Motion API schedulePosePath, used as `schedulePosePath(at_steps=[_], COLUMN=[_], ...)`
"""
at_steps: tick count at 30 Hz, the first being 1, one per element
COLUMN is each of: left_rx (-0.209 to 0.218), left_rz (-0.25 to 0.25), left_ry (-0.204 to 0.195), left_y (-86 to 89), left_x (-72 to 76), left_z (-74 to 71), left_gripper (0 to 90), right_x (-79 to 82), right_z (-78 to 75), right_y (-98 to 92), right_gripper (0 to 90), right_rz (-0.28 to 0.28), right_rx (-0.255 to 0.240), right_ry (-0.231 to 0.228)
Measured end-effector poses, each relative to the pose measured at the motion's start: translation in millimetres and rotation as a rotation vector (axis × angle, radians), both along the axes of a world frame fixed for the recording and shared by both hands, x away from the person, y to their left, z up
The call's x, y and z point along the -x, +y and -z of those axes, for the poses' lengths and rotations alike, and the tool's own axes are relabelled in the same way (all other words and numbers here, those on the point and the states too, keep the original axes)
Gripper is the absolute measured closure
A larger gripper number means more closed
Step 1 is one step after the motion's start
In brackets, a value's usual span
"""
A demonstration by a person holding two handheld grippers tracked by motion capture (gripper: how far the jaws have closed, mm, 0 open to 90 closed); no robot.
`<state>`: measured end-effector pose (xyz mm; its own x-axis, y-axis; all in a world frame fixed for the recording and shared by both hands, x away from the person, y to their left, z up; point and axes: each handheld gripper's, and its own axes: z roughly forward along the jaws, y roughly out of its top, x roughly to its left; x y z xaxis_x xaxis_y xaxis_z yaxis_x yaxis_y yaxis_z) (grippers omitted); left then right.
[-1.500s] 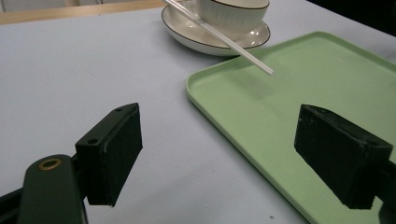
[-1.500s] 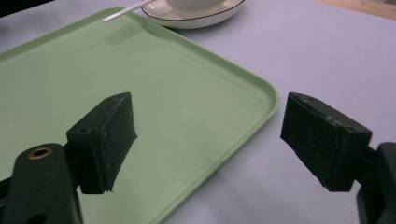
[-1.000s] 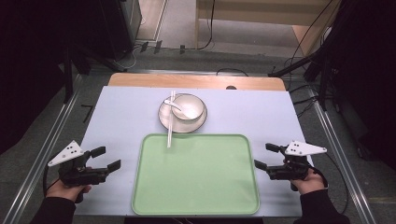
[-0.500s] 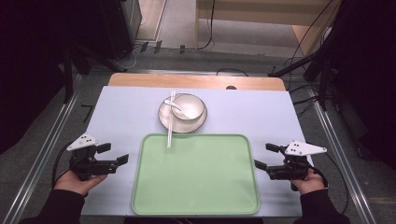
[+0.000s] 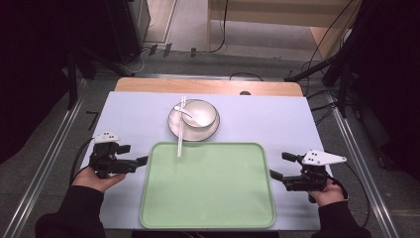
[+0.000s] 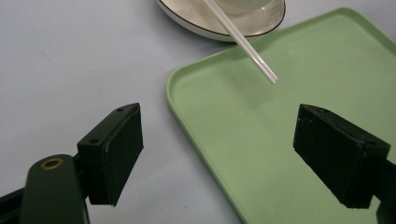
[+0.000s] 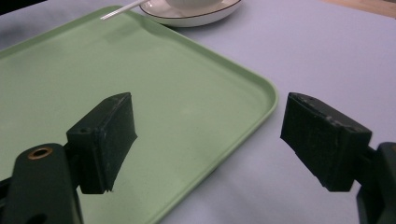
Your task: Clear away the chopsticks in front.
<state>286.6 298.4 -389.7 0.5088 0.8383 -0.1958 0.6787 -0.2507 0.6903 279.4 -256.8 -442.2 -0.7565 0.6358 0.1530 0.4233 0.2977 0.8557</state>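
A bare green tray [image 5: 208, 193] lies at the table's near middle. Behind it a white plate [image 5: 173, 126] carries a bowl [image 5: 203, 115] with a white spoon [image 5: 184, 112]. White chopsticks [image 5: 180, 130] rest across the plate, their tips over the tray's far edge. My left gripper [image 5: 134, 154] is open at the tray's left edge; its own view has the tray rim [image 6: 187, 88] between the jaws and the chopstick tips [image 6: 252, 53] ahead. My right gripper [image 5: 280, 165] is open at the tray's right edge, with the tray's corner [image 7: 261, 93] between its jaws. Neither holds anything.
A pale blue mat [image 5: 257, 121] covers the table, with a wooden strip [image 5: 208, 87] along the far edge. Metal rails [image 5: 47, 163] run down both sides. Cables and dark equipment stands sit on the floor beyond the table.
My left gripper has moved forward and right, closer to the tray's left edge. The right gripper, tray and dishes have stayed put.
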Motion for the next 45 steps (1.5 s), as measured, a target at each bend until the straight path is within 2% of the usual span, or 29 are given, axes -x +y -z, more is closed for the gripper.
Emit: schedulePosePath(at_steps=[6,11,13,15,18,22,24,27,30,34,37,40,43,45], left_rx=[0.021,0.026,0.034,0.026,0.035,0.017,0.009,-0.024,-0.028,-0.053,-0.042,-0.033,-0.017,-0.032], left_rz=[0.021,-0.02,-0.022,-0.037,-0.049,-0.051,-0.055,-0.056,-0.06,-0.064,-0.068,-0.065,-0.081,-0.082], left_ry=[0.001,0.063,0.05,0.026,0.048,0.058,0.045,0.062,0.081,0.061,0.061,0.086,0.146,0.139], left_y=[-8.2,-14.6,-17.1,-20.2,-24.9,-34.3,-40.5,-49.9,-58.1,-68.1,-73.0,-78.6,-85.6,-87.9], left_x=[-15.5,-34.2,-40.2,-45.2,-54.1,-66.1,-71.7,-81.8,-91.4,-100.5,-107.0,-112.9,-117.5,-118.9], left_z=[-1.2,-1.3,-2.1,-3.1,-2.5,-0.5,1.0,3.1,4.7,6.9,9.4,11.1,14.3,16.6], left_gripper=[21.8,19.0,19.4,21.5,22.4,23.4,25.7,27.3,28.3,32.1,34.7,36.6,37.1,41.5], right_x=[-0.3,-0.2,-0.3,-0.4,-0.4,-0.8,-0.8,-0.8,-0.7,-1.1,-1.5,-1.4,-1.6,-1.6], right_z=[0.1,0.0,0.0,0.0,0.0,0.2,0.2,0.1,0.1,0.5,0.1,0.1,0.0,-0.2], right_y=[-0.2,-0.1,-0.2,-0.2,-0.1,0.1,0.3,0.3,-0.1,0.1,0.3,-0.1,-0.2,-0.2], right_gripper=[18.4,18.4,18.4,18.4,18.4,18.4,18.4,18.4,18.4,18.4,18.4,18.4,18.4,18.4], right_rz=[-0.001,-0.002,-0.002,-0.001,-0.002,-0.004,-0.004,-0.005,-0.004,0.0,0.002,0.001,0.0,0.002], right_rx=[-0.001,-0.001,-0.001,0.001,0.0,0.0,0.001,0.001,0.001,0.001,-0.001,0.001,0.001,-0.002], right_ry=[0.0,0.001,0.0,0.001,0.0,0.0,0.002,-0.001,0.001,0.005,0.003,0.003,0.001,0.002])
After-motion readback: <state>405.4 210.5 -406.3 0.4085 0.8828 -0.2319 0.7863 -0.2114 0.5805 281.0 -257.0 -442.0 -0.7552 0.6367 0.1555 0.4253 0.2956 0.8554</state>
